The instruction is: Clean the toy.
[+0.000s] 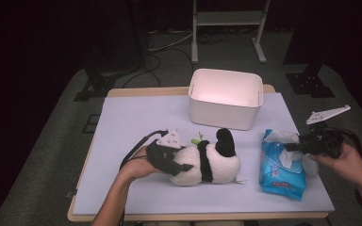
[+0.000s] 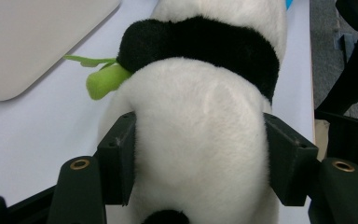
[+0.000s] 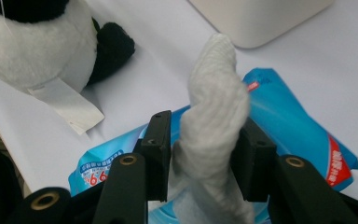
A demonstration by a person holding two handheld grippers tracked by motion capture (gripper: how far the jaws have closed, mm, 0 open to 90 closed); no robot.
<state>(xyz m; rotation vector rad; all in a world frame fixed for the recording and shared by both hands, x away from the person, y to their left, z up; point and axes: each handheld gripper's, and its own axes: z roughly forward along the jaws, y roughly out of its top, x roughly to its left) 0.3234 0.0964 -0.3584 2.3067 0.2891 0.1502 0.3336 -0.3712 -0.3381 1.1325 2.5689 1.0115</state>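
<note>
A black and white panda plush (image 1: 207,165) lies on its side in the middle of the pale mat. My left gripper (image 1: 181,167) comes in from the left and is shut on its white body (image 2: 200,93), one pad pressed into each flank. At the right lies a blue pack of wet wipes (image 1: 283,176). A white wipe (image 3: 214,93) stands twisted up out of the pack. My right gripper (image 3: 200,140) reaches over the pack from the right with that wipe between its jaws, which stand apart and do not squeeze it.
A white plastic bin (image 1: 224,115) stands at the back of the mat (image 1: 136,122), behind the panda. A green plush stalk (image 2: 105,81) sticks out at the panda's neck, and a white label (image 3: 65,105) hangs from its underside. Beyond the table are dark floor and stands.
</note>
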